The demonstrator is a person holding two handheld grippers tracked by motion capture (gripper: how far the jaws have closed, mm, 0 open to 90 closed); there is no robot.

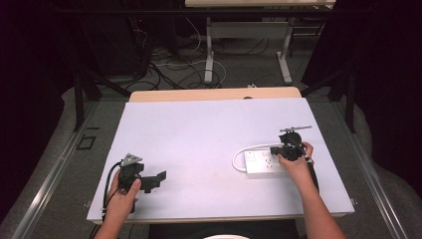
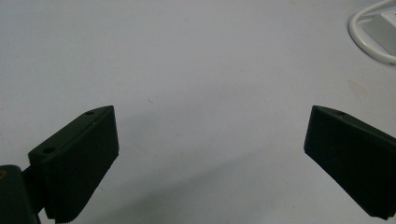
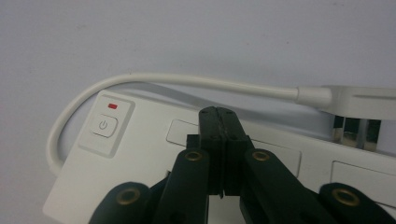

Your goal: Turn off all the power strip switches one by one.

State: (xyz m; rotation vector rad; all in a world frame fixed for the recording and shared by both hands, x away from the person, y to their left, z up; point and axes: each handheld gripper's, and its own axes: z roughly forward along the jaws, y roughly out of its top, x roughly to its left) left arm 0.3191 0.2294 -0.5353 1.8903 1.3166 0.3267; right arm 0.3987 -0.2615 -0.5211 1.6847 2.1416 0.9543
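Shut right tongs [image 3: 218, 112] over power strip [image 3: 154, 154]

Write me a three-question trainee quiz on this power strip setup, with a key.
1. True or false: the left gripper has its fingers spread wide over bare table.
2. Multiple choice: the right gripper is A) open beside the power strip, B) shut with its tips over the power strip, C) shut on the white cable.
3. Short answer: where does the strip's own plug sit, and what marks the power button end?

Key:
1. True.
2. B; nothing is seen between the fingers.
3. It sits at the strip's far edge, prongs toward the sockets; whether it is plugged in cannot be told. A small red indicator sits above the button.
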